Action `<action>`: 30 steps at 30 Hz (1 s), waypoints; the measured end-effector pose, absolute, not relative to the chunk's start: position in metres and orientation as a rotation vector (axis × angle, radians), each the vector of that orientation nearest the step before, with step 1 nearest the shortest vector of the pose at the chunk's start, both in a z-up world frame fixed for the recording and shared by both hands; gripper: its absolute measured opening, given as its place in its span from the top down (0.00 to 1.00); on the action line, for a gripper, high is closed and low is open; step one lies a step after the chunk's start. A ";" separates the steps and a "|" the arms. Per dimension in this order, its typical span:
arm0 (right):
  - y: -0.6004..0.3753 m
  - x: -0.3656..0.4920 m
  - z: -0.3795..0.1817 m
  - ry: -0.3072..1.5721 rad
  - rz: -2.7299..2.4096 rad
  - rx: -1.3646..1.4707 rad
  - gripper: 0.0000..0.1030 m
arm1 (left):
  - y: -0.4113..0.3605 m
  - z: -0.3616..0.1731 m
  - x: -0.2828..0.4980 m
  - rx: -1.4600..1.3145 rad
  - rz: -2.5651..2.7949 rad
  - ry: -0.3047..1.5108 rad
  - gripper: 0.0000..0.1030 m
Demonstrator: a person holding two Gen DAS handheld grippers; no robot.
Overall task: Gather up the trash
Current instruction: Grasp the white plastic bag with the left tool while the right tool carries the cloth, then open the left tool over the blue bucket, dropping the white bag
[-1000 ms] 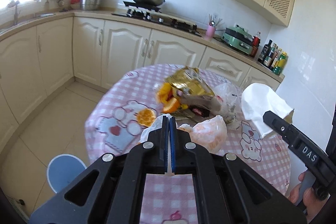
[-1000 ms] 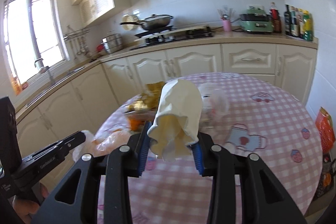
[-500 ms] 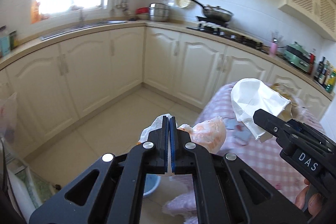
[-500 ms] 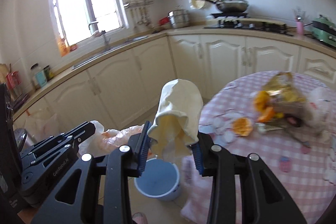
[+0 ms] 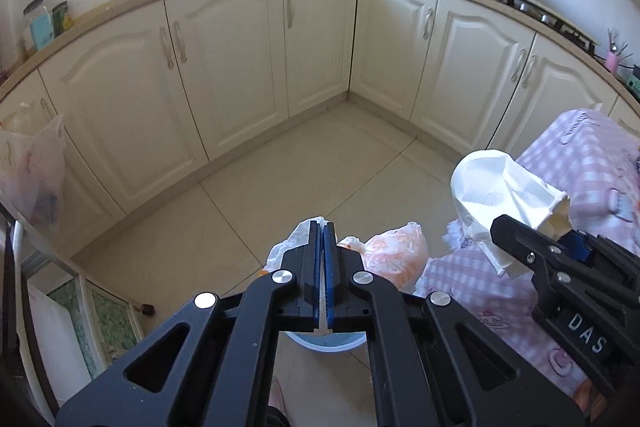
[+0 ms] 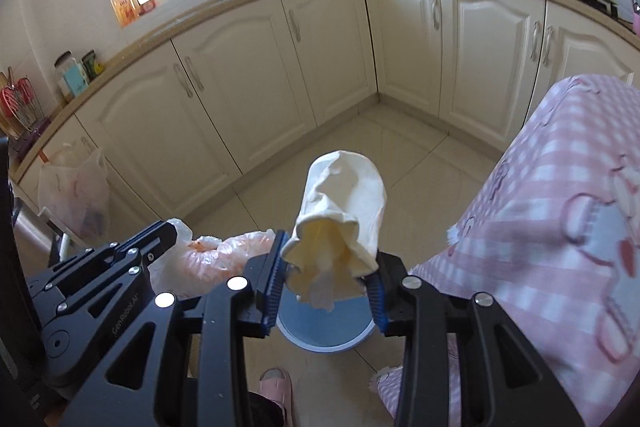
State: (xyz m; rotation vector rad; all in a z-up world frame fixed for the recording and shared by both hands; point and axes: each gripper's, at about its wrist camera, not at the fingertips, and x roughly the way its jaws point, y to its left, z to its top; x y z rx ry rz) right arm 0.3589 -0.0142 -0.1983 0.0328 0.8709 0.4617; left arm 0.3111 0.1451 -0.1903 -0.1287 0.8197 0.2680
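Note:
My left gripper (image 5: pixel 322 227) is shut on a thin clear plastic bag with orange scraps inside (image 5: pixel 394 255); the bag also shows in the right wrist view (image 6: pixel 208 259). My right gripper (image 6: pixel 326 267) is shut on a crumpled white paper cup (image 6: pixel 340 219), which also shows in the left wrist view (image 5: pixel 504 195). Both hang above a blue trash bin (image 6: pixel 324 323) on the floor; its rim shows under the left fingers (image 5: pixel 324 341).
The table with a pink checked cloth (image 6: pixel 560 227) is at the right. Cream cabinets (image 5: pixel 240 67) line the far walls. A plastic bag (image 6: pixel 76 195) hangs at the left. A pink slipper (image 6: pixel 274 381) is on the tiled floor.
Both grippers have swung left away from the table, carrying the bag and the cup, and tilted down. The blue bin now lies right beneath them.

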 end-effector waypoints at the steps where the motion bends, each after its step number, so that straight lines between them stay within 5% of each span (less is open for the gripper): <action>1: -0.011 0.366 -0.206 0.883 0.459 0.030 0.66 | 0.148 -0.194 0.316 -0.132 0.271 0.824 0.99; 6: -0.001 0.387 -0.231 0.925 0.448 0.023 0.66 | 0.156 -0.206 0.332 -0.149 0.288 0.816 0.94; 10: 0.006 0.396 -0.244 0.946 0.451 0.018 0.66 | 0.163 -0.217 0.340 -0.170 0.299 0.825 0.49; 11: 0.008 0.397 -0.247 0.950 0.453 0.015 0.66 | 0.163 -0.218 0.340 -0.165 0.307 0.819 0.45; 24: 0.035 0.406 -0.270 0.993 0.487 0.003 0.65 | 0.177 -0.223 0.333 -0.167 0.347 0.825 0.38; 30: 0.046 0.412 -0.264 0.961 0.507 0.032 0.53 | 0.186 -0.213 0.328 -0.183 0.383 0.801 0.36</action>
